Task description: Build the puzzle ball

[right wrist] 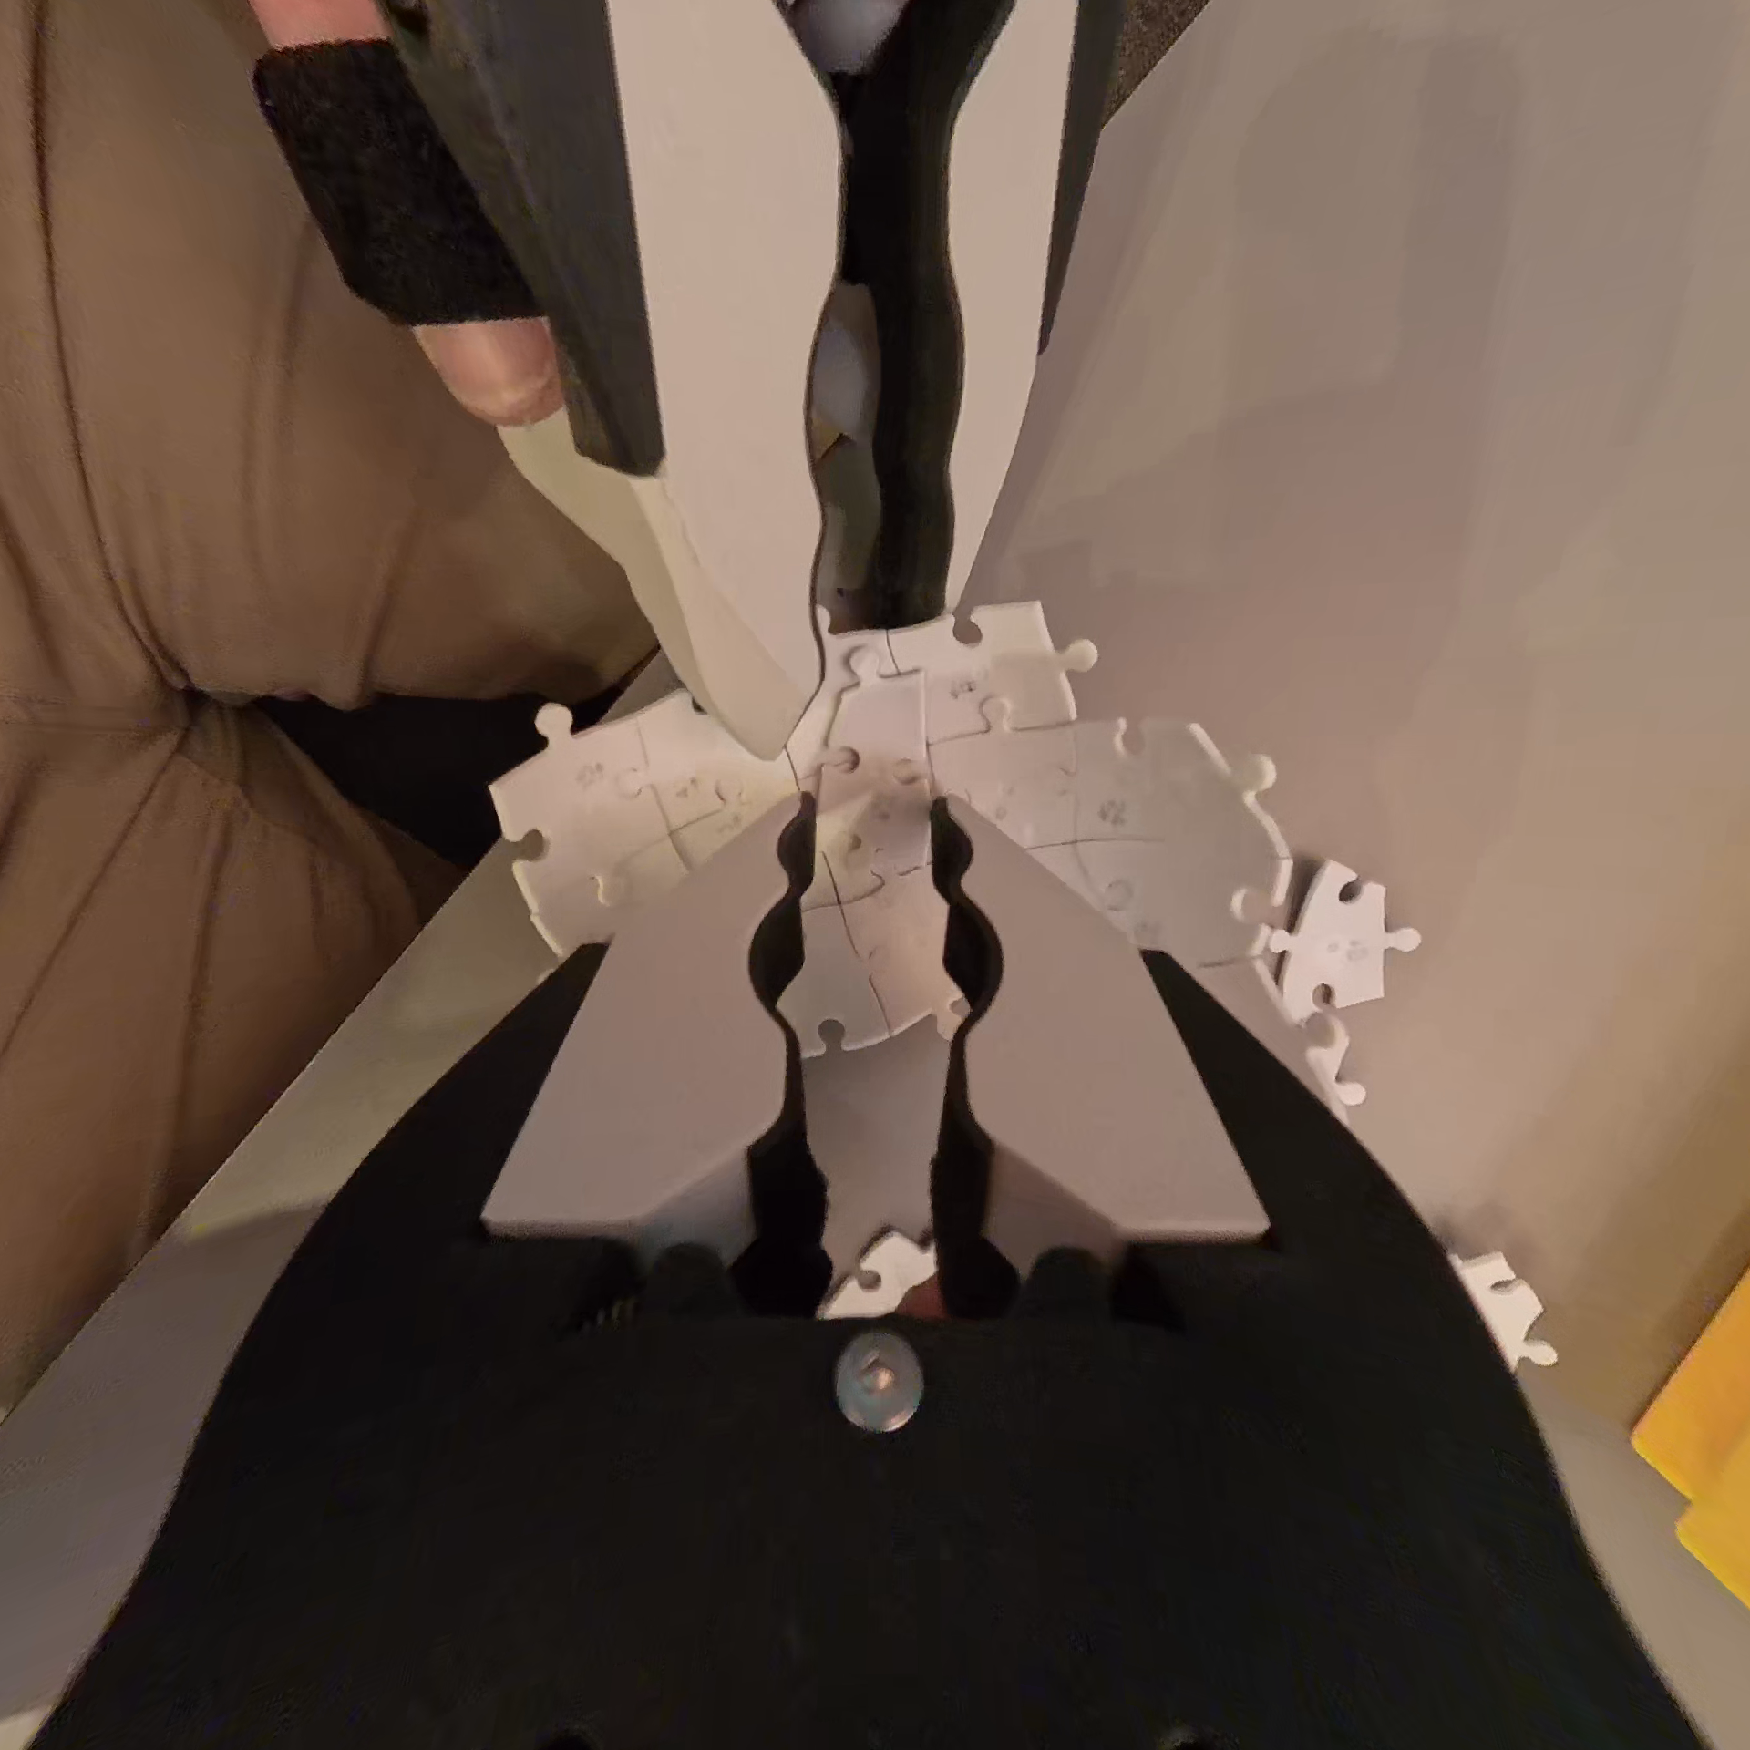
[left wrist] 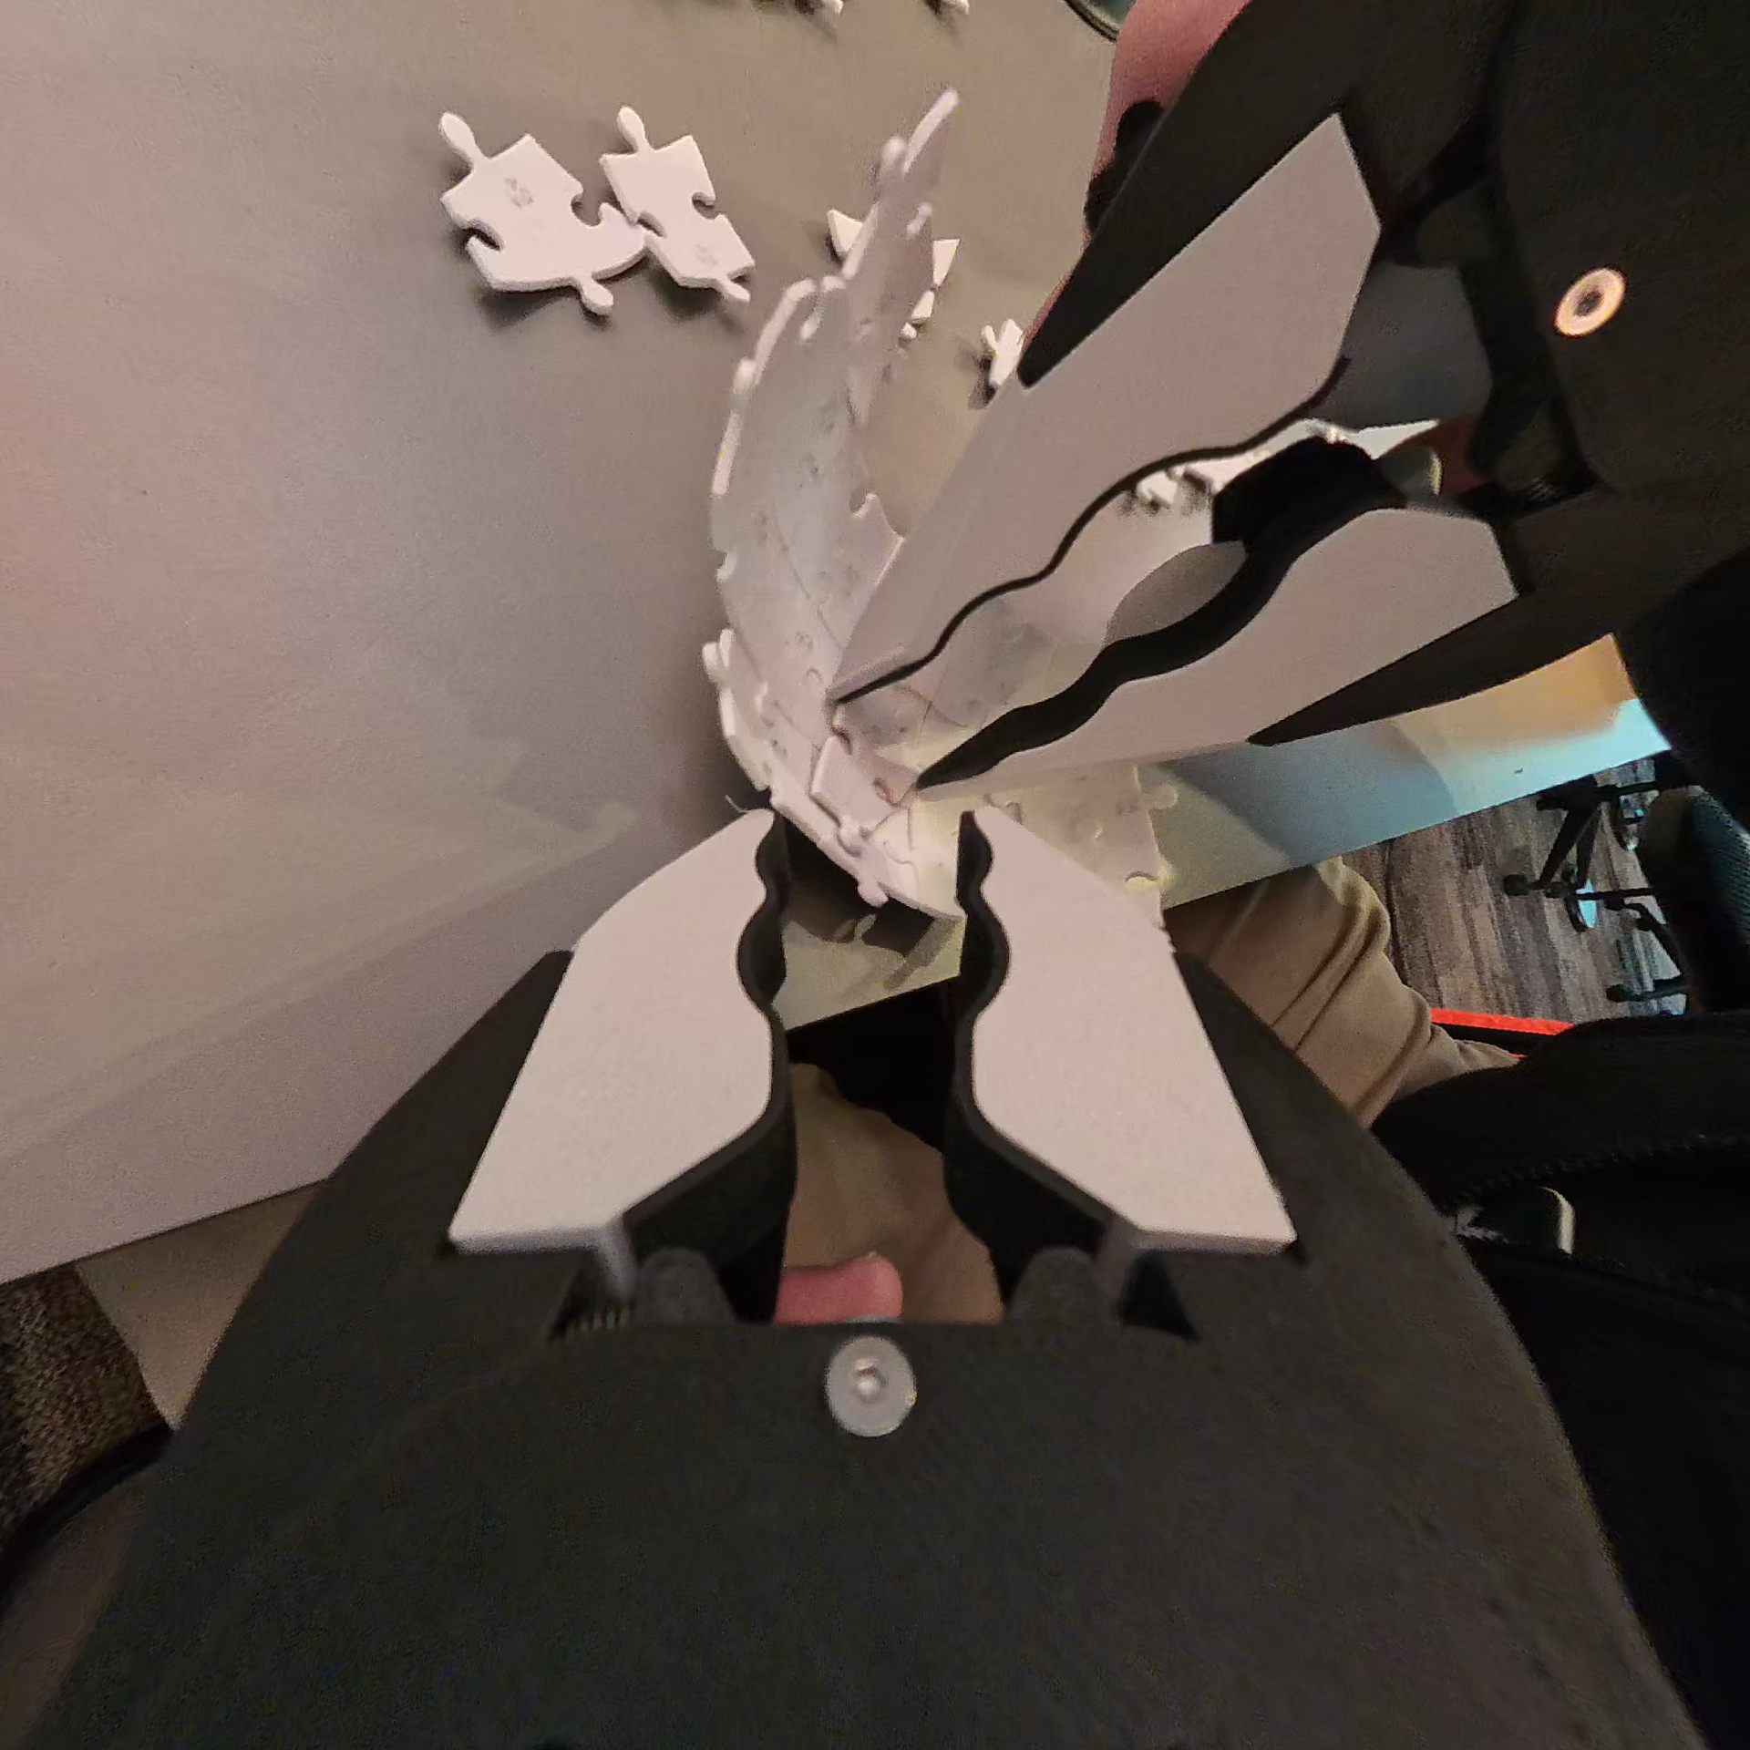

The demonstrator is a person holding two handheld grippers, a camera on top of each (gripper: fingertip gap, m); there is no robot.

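Left gripper [left wrist: 871, 833], jaws parted, reaches the near rim of the partly built puzzle ball [left wrist: 814, 530], a curved white shell of joined pieces standing at the grey table [left wrist: 284, 568] edge. Right gripper [right wrist: 871, 805], jaws likewise parted, points into the shell's concave interior without clamping it. Beyond, loose puzzle pieces [left wrist: 587, 208] lie flat on the table, well apart from the shell.
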